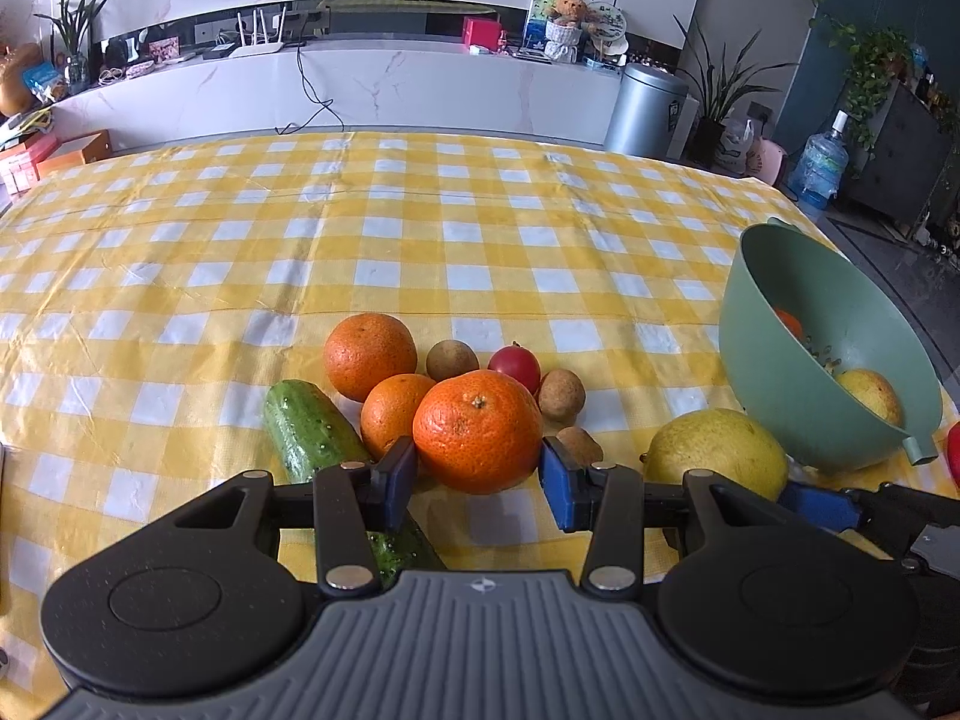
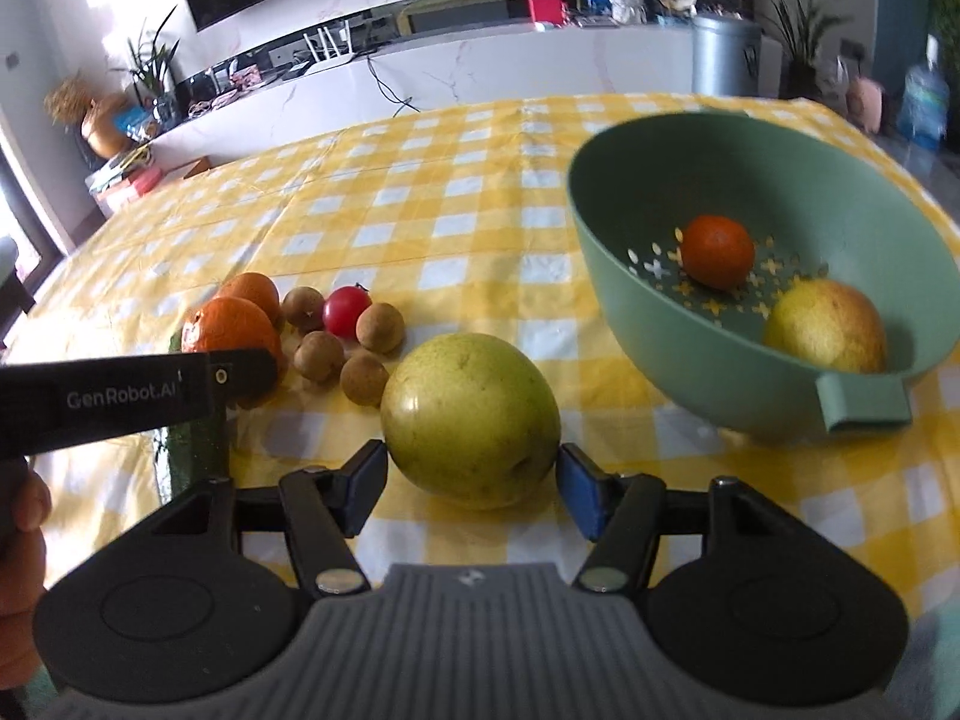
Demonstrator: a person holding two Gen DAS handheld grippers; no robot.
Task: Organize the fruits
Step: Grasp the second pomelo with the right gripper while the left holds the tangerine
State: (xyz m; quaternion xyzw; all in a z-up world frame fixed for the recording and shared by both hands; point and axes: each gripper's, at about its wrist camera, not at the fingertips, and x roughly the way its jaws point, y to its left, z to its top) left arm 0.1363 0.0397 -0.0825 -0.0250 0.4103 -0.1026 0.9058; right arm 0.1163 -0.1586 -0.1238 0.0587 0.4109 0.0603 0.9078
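Note:
A large mandarin (image 1: 477, 429) sits at the front of the fruit pile, and my left gripper (image 1: 477, 468) is shut on it, one blue pad against each side. Behind it lie two oranges (image 1: 369, 354), a cherry tomato (image 1: 515, 363) and several brown longans (image 1: 451, 360). A cucumber (image 1: 312, 432) lies at the left. My right gripper (image 2: 472, 468) is shut on a yellow-green pear (image 2: 471, 420) that rests on the checked cloth. To the right, the green colander bowl (image 2: 690, 360) holds a small mandarin (image 2: 717, 252) and a yellow pear (image 2: 825, 324).
The yellow checked tablecloth (image 1: 420, 228) covers the table. The bowl (image 1: 780, 324) stands near the table's right edge. The left tool's black body (image 2: 120, 396) crosses the right wrist view, with a person's hand (image 2: 24, 504) on it. A red object (image 1: 951, 444) shows at the right edge.

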